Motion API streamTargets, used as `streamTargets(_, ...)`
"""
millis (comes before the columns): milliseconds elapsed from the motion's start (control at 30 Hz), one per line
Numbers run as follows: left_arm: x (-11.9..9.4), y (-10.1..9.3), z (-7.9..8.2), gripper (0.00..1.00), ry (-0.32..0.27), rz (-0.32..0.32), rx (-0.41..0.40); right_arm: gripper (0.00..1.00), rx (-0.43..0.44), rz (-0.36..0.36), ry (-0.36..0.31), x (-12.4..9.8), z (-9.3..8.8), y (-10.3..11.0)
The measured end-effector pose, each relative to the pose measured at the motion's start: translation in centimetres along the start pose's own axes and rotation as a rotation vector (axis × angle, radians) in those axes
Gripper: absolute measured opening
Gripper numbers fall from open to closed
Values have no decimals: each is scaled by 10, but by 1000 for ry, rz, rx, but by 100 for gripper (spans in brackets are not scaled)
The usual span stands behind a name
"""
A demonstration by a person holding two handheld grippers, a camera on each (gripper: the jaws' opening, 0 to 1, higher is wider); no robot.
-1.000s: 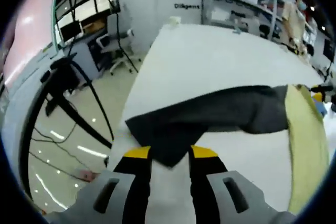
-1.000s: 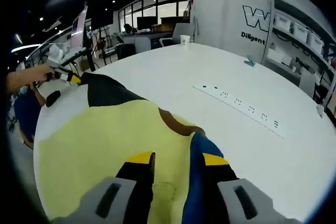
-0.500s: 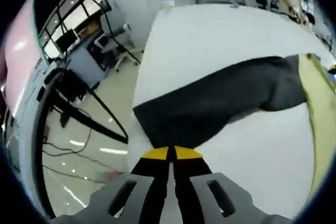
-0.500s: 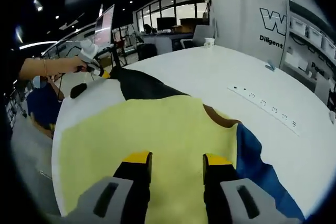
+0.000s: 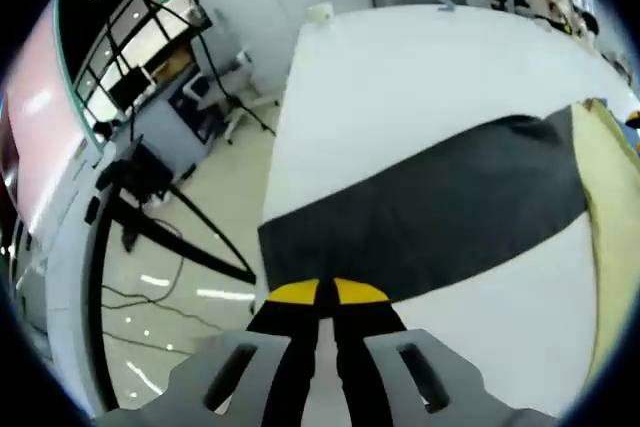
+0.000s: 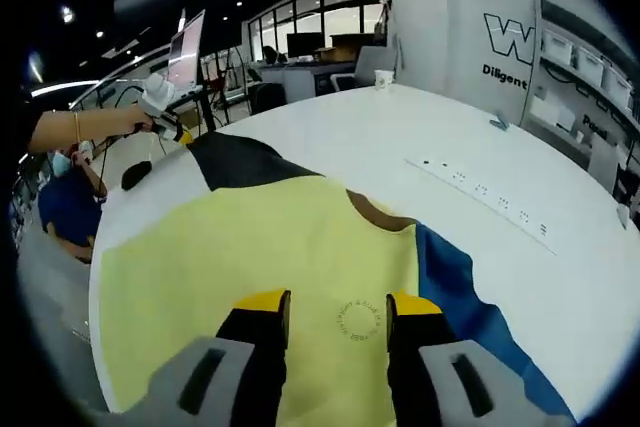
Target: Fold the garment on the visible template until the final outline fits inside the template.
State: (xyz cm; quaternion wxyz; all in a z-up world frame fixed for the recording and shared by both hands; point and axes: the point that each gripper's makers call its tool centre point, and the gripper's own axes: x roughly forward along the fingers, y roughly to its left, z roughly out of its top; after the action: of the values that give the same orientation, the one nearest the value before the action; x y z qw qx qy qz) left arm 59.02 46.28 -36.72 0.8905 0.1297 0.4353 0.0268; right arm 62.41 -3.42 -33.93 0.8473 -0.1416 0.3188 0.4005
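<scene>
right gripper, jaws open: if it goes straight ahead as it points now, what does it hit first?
Probably the yellow panel of the garment: the right gripper points across it, jaws open over the small round print. Its height above the cloth is unclear.

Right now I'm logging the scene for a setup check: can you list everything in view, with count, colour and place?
garment: one, yellow body with dark grey, brown and blue parts, spread flat on the table; its dark grey sleeve stretches toward the table edge.
table: one, white, round-edged, under the garment.
power strip: one, white, on the table beyond the garment.
paper cup: one, white, at the table's far edge.
shelves with bins: white, against the wall.
left gripper: fingers shut on the sleeve's end.
right gripper: fingers open, over the yellow body.
person's hand: holding the other gripper at the far sleeve.
</scene>
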Motion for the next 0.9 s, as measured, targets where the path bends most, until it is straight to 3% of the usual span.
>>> streamTargets(67, 5, 0, 5, 6, -19, 6, 3, 34, -10, -22, 4, 0, 0, -13)
streamTargets(100, -5, -19, 14, 7, -42, -17, 16, 34, -16, -31, 3, -1, 1, -21)
streamTargets(200, -2, -52, 38, 14, -132, -100, 74, 34, -22, -46, 8, -3, 3, -38)
streamTargets(233, -9, -81, 48, 18, -148, -160, 124, 34, -54, -67, 22, -4, 2, -49)
streamTargets(300, -3, -92, 52, 26, -142, -192, 140, 33, -63, -75, 33, -5, 2, -56)
streamTargets(367, 10, -118, 70, 32, -171, -254, 191, 32, -56, -79, 34, -1, 0, -66)
streamTargets(433, 15, -127, 80, 31, -187, -276, 221, 32, -58, -74, 32, -2, 6, -74)
streamTargets(467, 19, -140, 96, 29, -213, -290, 288, 31, -58, -67, 32, 1, 7, -77)
streamTargets(600, 20, -162, 106, 29, -190, -306, 382, 30, -61, -50, 23, 11, 9, -82)
streamTargets(667, 33, -175, 128, 28, -236, -328, 418, 29, -60, -28, 24, 18, 15, -81)
streamTargets(733, 24, -190, 138, 26, -248, -347, 437, 26, -50, -8, 27, 25, 16, -81)
streamTargets(900, 38, -201, 161, 21, -258, -377, 506, 23, -12, 0, 12, 37, 19, -85)
